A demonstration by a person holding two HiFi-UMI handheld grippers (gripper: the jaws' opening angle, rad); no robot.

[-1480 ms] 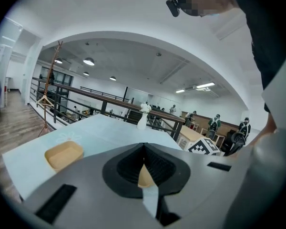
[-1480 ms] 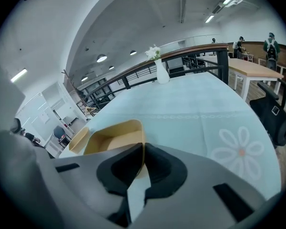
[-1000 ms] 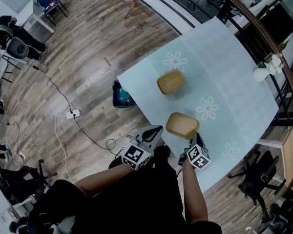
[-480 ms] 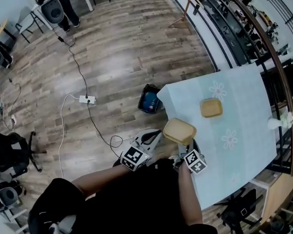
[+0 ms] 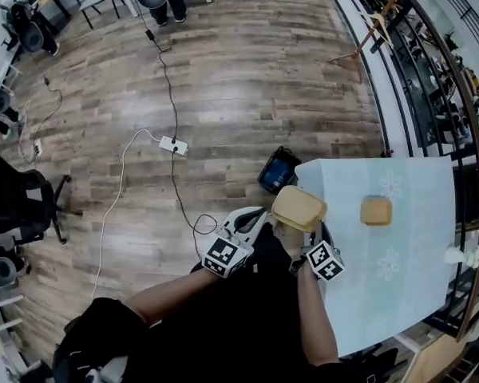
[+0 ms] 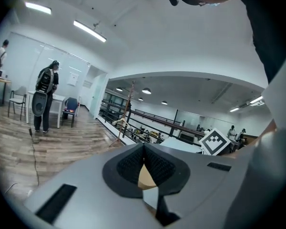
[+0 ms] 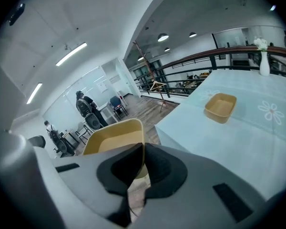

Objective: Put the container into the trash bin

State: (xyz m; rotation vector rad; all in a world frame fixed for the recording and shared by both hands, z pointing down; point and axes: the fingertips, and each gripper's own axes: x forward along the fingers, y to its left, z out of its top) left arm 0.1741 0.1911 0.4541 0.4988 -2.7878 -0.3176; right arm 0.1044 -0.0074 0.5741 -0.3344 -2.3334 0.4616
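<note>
1. left claw (image 5: 254, 216): jaws together, nothing clamped. a tan sliver shows past the pads in the left gripper view, but it can't be identified. it hangs idle at 9 o'clock of the load.
2. trash bin (image 5: 278, 171): dark, blue inside, on the wood floor just off the desk's corner. it sits at about 11 o'clock from the held container, near but not under it.
3. container (image 5: 298, 207): a second ago it was low over the desk (image 5: 407, 278). now it is carried up and out to the desk's left edge, partly over the floor. the right claw (image 5: 303, 230) is clamped on its near wall, rim upright and open side up.
4. reading: pickup done, transfer under way. what's left is a short carry toward 11 o'clock, then release over the bin mouth.
5. second container (image 5: 376, 211): alone on the desk at 3 o'clock of the held one, well apart, untouched.
</note>
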